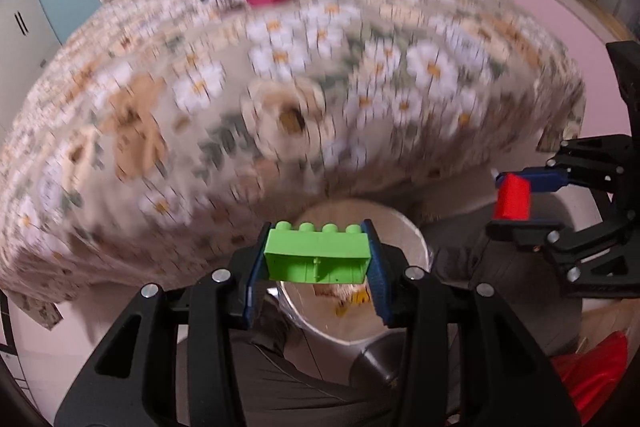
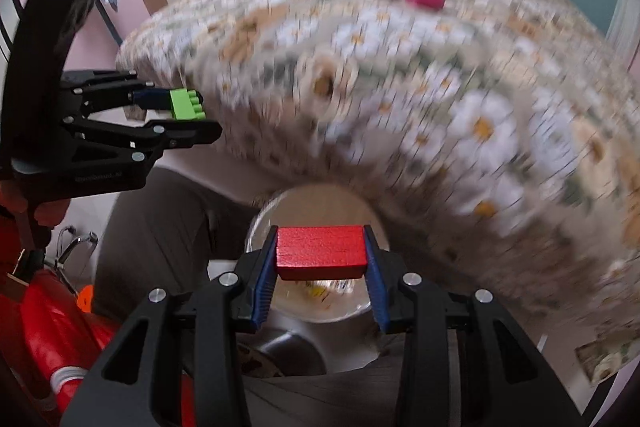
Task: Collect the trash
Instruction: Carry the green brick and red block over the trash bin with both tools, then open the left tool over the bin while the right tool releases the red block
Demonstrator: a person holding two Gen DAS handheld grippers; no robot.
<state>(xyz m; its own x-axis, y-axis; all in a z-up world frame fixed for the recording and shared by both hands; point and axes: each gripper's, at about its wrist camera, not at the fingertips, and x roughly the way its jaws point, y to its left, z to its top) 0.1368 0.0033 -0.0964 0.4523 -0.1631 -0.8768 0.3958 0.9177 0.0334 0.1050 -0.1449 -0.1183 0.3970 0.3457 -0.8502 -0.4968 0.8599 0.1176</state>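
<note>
Claws both loaded: left claw (image 1: 316, 255) grips green brick (image 1: 316, 253), right claw (image 2: 322, 253) red block (image 2: 322, 251). Centre over bin (image 1: 412, 239) mouth before release.

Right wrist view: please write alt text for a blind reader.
The right gripper holds a red block above a round bin. At left, the left gripper holds a green brick. Behind lies a blurred flowered bed.

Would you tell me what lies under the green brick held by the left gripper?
Under the green brick in the left gripper sits a round bin, holding blurry yellowish scraps; the brick covers the rest.
</note>
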